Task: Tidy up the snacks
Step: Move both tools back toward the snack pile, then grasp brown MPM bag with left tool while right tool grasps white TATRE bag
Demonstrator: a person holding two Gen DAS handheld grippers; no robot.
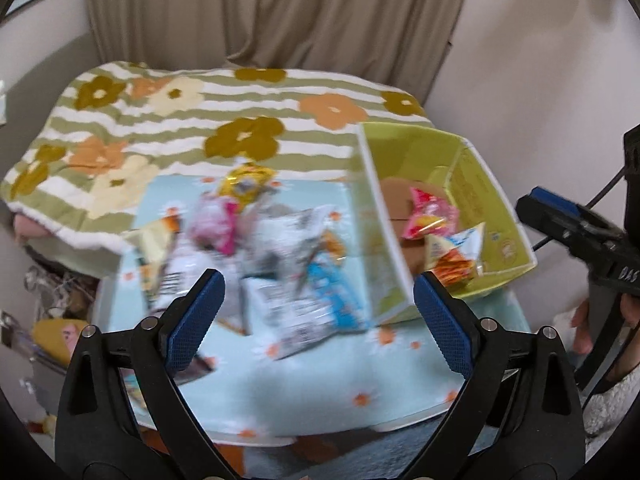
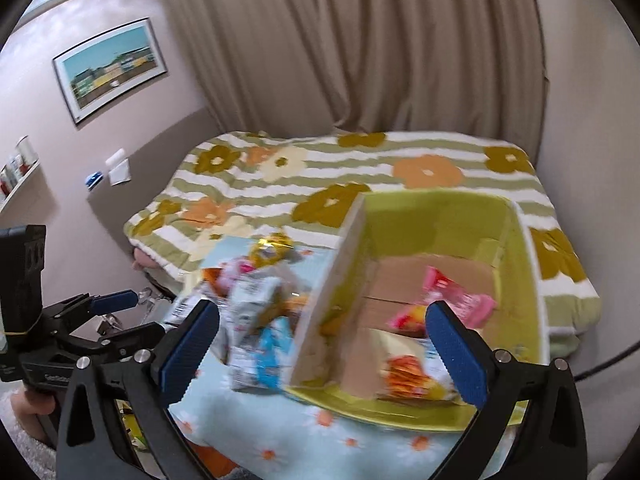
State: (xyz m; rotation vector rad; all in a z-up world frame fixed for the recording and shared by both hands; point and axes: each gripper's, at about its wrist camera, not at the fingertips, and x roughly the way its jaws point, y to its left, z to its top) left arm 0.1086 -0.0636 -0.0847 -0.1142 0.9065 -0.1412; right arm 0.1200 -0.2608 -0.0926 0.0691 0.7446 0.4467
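A pile of snack packets (image 1: 272, 248) lies on a light blue flowered cloth (image 1: 320, 384); it also shows in the right wrist view (image 2: 256, 320). A green cardboard box (image 1: 480, 184) stands to the right of the pile and holds a pink packet (image 1: 430, 214) and an orange packet (image 1: 456, 258). My left gripper (image 1: 320, 320) is open and empty, above the near side of the pile. My right gripper (image 2: 320, 344) is open and empty, over the box's (image 2: 528, 280) near left corner, with the pink packet (image 2: 460, 300) and orange packet (image 2: 412, 376) inside.
A striped flowered blanket (image 1: 200, 120) covers the bed behind the cloth. A beige curtain (image 1: 272, 12) hangs at the back. A framed picture (image 2: 110, 68) is on the left wall. Clutter (image 1: 56, 312) lies on the floor to the left.
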